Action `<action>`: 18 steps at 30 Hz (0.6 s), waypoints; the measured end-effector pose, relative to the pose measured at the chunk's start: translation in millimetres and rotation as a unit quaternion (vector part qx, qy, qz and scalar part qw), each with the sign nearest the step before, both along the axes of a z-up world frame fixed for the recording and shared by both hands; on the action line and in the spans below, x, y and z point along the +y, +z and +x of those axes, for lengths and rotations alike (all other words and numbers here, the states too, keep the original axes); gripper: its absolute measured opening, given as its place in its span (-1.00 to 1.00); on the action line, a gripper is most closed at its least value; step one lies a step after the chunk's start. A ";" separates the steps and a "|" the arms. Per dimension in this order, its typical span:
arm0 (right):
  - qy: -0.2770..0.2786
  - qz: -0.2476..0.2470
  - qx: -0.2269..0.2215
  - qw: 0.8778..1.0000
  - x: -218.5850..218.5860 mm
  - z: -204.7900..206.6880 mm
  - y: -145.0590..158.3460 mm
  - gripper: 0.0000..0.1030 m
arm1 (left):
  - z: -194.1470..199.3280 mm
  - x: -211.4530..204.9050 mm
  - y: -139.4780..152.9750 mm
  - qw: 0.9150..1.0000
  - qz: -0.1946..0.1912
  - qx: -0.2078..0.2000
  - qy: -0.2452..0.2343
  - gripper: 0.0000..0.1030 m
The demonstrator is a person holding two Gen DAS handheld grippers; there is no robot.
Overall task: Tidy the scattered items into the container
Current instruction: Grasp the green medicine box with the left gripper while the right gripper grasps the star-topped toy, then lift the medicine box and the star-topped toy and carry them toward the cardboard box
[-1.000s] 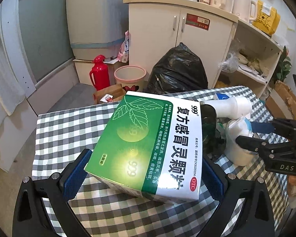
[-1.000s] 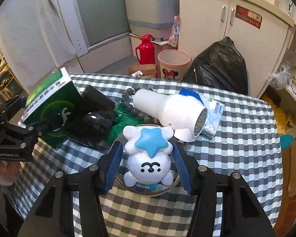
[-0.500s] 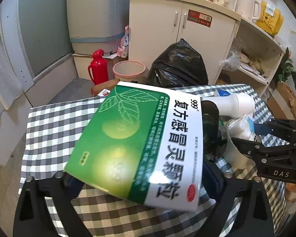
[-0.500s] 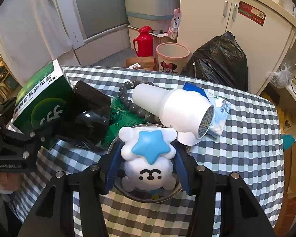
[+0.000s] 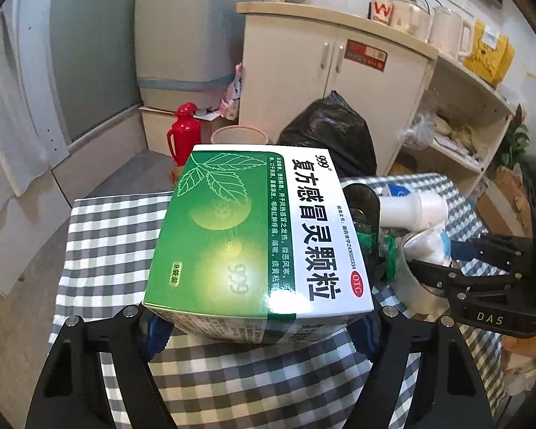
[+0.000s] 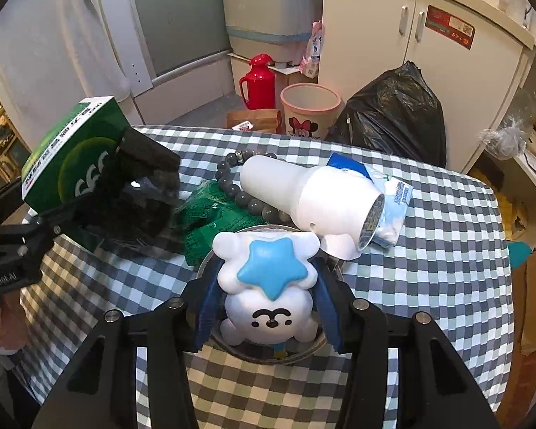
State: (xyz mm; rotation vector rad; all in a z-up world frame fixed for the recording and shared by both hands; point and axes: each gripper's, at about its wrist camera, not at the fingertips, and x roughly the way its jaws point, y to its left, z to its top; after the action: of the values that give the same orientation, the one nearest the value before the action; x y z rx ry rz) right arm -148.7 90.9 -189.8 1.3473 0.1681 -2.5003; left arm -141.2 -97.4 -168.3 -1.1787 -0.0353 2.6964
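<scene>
Box: green and white medicine box [image 5: 257, 236], centre of the left wrist view, lifted above the checked surface [image 5: 114, 236]
Left tongs [image 5: 261, 325]: clamped on the box's near lower edge
Toy: white figure with a blue star [image 6: 268, 286], lower centre of the right wrist view, over a round metal bowl [image 6: 303, 352]
Right tongs [image 6: 266, 307]: closed on the toy's sides
Container: dark box [image 6: 139, 193], left of the bowl
Behind the bowl: white bottle [image 6: 311, 200] lying on its side, grey beads [image 6: 246, 196], green packet [image 6: 211, 221]
</scene>
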 end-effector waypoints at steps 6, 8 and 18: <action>-0.001 0.005 -0.005 1.000 4.4 6.2 1.7 -0.05 | 6.4 1.0 -2.4 1.000 -0.015 -0.011 0.004 0.61; 0.001 0.004 -0.016 1.000 2.4 4.7 -3.1 -0.05 | 7.5 3.8 -5.4 1.000 -0.026 -0.014 0.007 0.61; -0.001 0.007 -0.009 1.000 -0.1 2.2 -4.7 -0.05 | 12.2 -8.4 2.1 1.000 0.005 0.006 0.019 0.61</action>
State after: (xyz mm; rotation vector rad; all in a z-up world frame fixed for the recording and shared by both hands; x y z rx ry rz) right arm -146.5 90.8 -194.5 1.3762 0.1807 -2.4928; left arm -129.0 -105.8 -166.1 -1.1700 -0.0701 2.7327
